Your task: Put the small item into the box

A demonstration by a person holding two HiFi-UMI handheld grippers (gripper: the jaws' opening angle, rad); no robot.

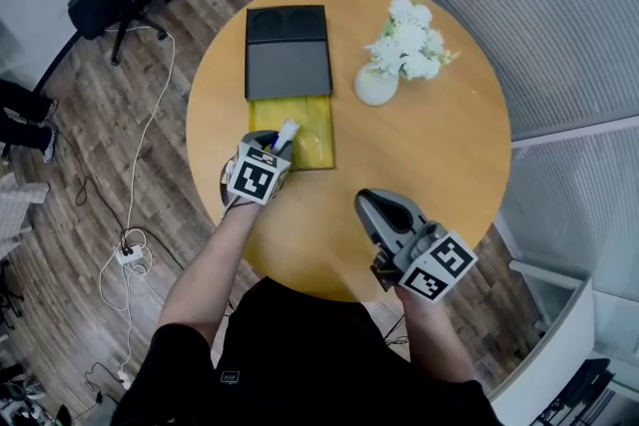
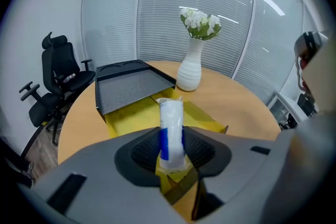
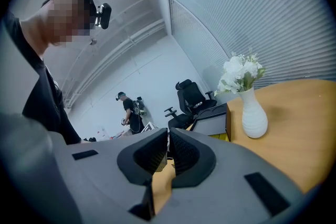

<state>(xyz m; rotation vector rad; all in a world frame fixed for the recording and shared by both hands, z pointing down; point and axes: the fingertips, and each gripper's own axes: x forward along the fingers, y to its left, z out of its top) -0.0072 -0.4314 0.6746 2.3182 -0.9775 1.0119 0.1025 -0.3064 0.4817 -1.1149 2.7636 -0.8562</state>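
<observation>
The left gripper (image 1: 276, 147) clamps the packet (image 2: 171, 128) over the box's (image 1: 316, 141) near edge (only release seemingly remains); the right gripper (image 3: 168, 152), closed and empty, sits away from the box.

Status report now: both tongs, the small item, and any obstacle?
Left tongs shut on white-blue packet, above the open yellow box. Right tongs shut, empty. Vase stands apart; nothing blocks the box.

Box (image 1: 289, 65) on table (image 1: 429, 165); vase (image 1: 376, 85) right of it; small item (image 1: 287, 132) over box's near end.
</observation>
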